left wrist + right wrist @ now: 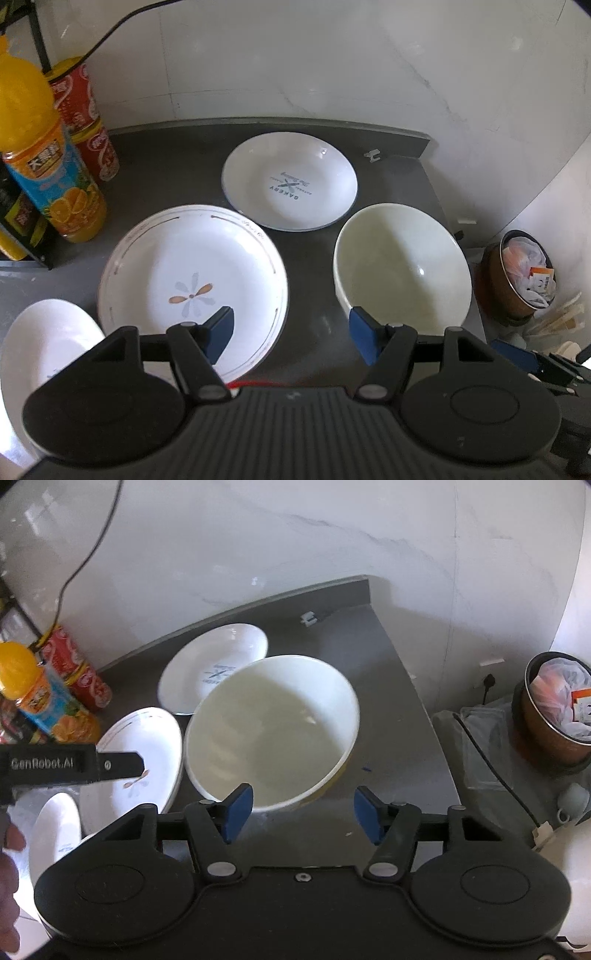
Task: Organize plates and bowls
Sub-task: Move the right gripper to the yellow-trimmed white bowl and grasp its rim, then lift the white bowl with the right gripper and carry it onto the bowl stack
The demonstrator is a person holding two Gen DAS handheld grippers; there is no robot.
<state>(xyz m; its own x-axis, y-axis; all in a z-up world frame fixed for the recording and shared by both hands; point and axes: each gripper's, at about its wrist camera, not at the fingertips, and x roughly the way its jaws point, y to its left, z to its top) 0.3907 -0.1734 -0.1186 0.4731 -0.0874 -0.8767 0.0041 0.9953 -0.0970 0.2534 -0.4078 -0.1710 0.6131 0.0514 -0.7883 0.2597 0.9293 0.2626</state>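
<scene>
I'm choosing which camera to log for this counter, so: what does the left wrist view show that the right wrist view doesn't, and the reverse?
Only the left wrist view: the flower plate whole and unobstructed, with the left gripper open above its near rim.

Only the right wrist view: a black cable beside the counter, a person's hand at the left edge, and the right gripper open at the large bowl.

Both: the bakery plate, orange bottle, red can and waste bin.

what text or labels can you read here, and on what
"BAKERY", upside down: plate with blue print
"GenRobot.AI": left gripper
Orange juice bottle label: characters too blurred to read
Red can: print unreadable
Packets in the bin: too small
</scene>
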